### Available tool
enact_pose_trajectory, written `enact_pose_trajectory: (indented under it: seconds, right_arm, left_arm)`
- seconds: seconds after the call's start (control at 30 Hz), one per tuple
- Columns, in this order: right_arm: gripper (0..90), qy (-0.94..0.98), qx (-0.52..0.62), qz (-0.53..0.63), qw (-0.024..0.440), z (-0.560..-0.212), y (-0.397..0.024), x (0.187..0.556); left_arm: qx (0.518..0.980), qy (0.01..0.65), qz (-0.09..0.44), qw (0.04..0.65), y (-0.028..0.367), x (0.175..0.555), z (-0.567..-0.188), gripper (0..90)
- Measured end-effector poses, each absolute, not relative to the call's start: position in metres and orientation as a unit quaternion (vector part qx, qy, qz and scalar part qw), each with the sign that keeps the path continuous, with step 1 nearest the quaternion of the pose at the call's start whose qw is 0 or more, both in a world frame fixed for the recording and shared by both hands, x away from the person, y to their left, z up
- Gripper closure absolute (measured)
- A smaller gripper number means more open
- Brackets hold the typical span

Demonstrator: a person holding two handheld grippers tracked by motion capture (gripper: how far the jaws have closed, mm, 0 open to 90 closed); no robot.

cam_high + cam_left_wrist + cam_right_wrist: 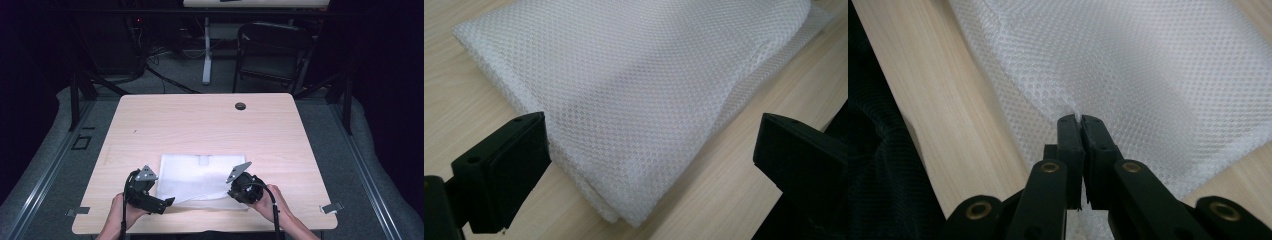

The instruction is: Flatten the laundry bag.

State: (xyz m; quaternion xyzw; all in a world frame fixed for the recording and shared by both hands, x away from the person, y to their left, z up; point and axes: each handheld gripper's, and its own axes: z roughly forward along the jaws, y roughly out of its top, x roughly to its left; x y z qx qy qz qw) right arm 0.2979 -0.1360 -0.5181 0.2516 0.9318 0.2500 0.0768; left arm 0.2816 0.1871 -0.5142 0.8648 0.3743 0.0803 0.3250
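One corner of the mesh cloth (pixel 1128 65) (near table (pixel 200 120) edge) is pinched by the right gripper (pixel 1079 120); the left gripper (pixel 644 150), jaws spread, must clamp its corner next.

- Mesh cloth (pixel 200 176): white, with a fine honeycomb-like weave pattern.
- Table (pixel 200 125): pale wood grain beneath the cloth.
- Left gripper (pixel 167 202) and right gripper (pixel 231 192): black, each topped by a grey plate.

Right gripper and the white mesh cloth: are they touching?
Touching. In the right gripper view the right gripper has its jaws shut on a pinched fold of the white mesh cloth, which bunches up between the tips.
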Motion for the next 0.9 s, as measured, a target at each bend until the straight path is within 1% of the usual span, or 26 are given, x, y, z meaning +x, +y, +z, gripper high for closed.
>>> enact_pose_trajectory:
  seconds: [0.2, 0.43, 0.6, 0.7, 0.73, 0.8, 0.83, 0.87, 0.9]
  right_arm:
    - [88.4, 0.931, 0.253, 0.253, 0.073, -0.513, -0.136, 0.299]
    - [88.7, 0.923, 0.263, 0.271, 0.072, -0.507, -0.137, 0.302]
    - [88.9, 0.919, 0.27, 0.279, 0.069, -0.503, -0.138, 0.304]
    - [88.9, 0.917, 0.273, 0.283, 0.069, -0.499, -0.138, 0.306]
    - [88.9, 0.917, 0.273, 0.283, 0.069, -0.499, -0.138, 0.306]
    - [89.0, 0.912, 0.278, 0.293, 0.069, -0.496, -0.138, 0.305]
    - [89.0, 0.912, 0.278, 0.293, 0.069, -0.496, -0.138, 0.305]
    - [89.0, 0.912, 0.276, 0.296, 0.066, -0.493, -0.138, 0.305]
    - [89.0, 0.912, 0.276, 0.296, 0.066, -0.493, -0.138, 0.305]
  left_arm:
    - [0.869, 0.36, 0.086, 0.327, 0.184, 0.28, -0.514, 0.0]
    - [0.88, 0.348, 0.098, 0.308, 0.172, 0.277, -0.516, 0.6]
    - [0.89, 0.332, 0.091, 0.298, 0.163, 0.276, -0.521, 2.1]
    - [0.895, 0.324, 0.086, 0.294, 0.158, 0.276, -0.524, 5.7]
    - [0.898, 0.32, 0.088, 0.289, 0.156, 0.275, -0.524, 5.7]
    - [0.901, 0.313, 0.092, 0.286, 0.155, 0.274, -0.525, 10.6]
    - [0.902, 0.312, 0.089, 0.285, 0.154, 0.274, -0.526, 10.6]
    - [0.902, 0.312, 0.09, 0.284, 0.153, 0.274, -0.527, 15.3]
    - [0.904, 0.312, 0.094, 0.278, 0.153, 0.274, -0.528, 15.3]
